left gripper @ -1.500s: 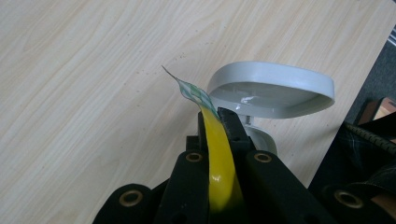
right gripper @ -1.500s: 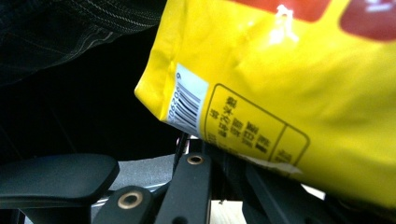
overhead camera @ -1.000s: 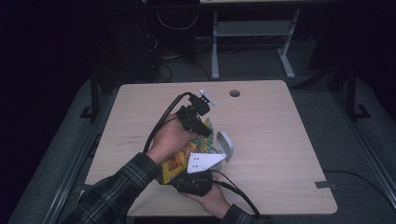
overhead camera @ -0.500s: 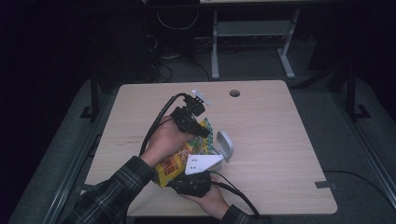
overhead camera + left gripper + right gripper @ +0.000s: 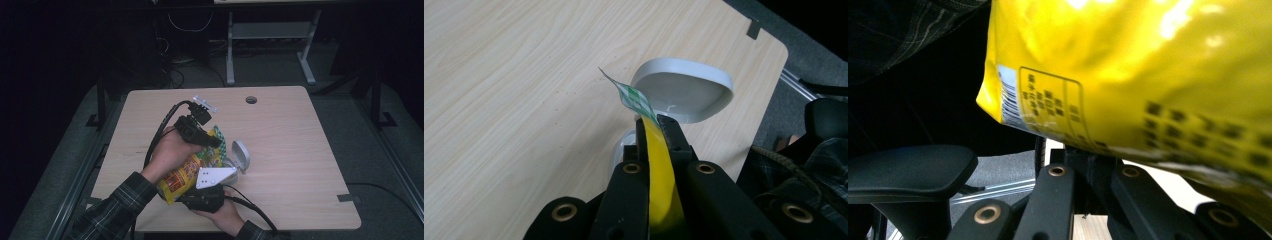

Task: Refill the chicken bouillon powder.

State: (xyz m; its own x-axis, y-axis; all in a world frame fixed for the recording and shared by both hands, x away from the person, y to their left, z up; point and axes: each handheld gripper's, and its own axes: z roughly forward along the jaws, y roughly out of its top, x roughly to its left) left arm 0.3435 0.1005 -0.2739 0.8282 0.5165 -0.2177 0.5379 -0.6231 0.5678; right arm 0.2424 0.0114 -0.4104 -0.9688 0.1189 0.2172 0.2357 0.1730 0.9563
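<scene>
crinkly yellow snack bag (image 5: 186,172) held up off the pale wooden surface (image 5: 290,145) — left gripper (image 5: 655,124) jaws clamped on its top edge, right gripper (image 5: 210,192) jaws pinching the bottom seam, open white plastic container (image 5: 684,95) just beside

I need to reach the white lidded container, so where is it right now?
In the high view the white container, lid open, sits on the table just right of the yellow snack bag, near the table's middle.

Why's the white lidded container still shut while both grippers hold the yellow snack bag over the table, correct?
Not shut: the left gripper view shows the white container with its lid flipped open. The rest holds: left gripper and right gripper both clamp the yellow snack bag.
</scene>
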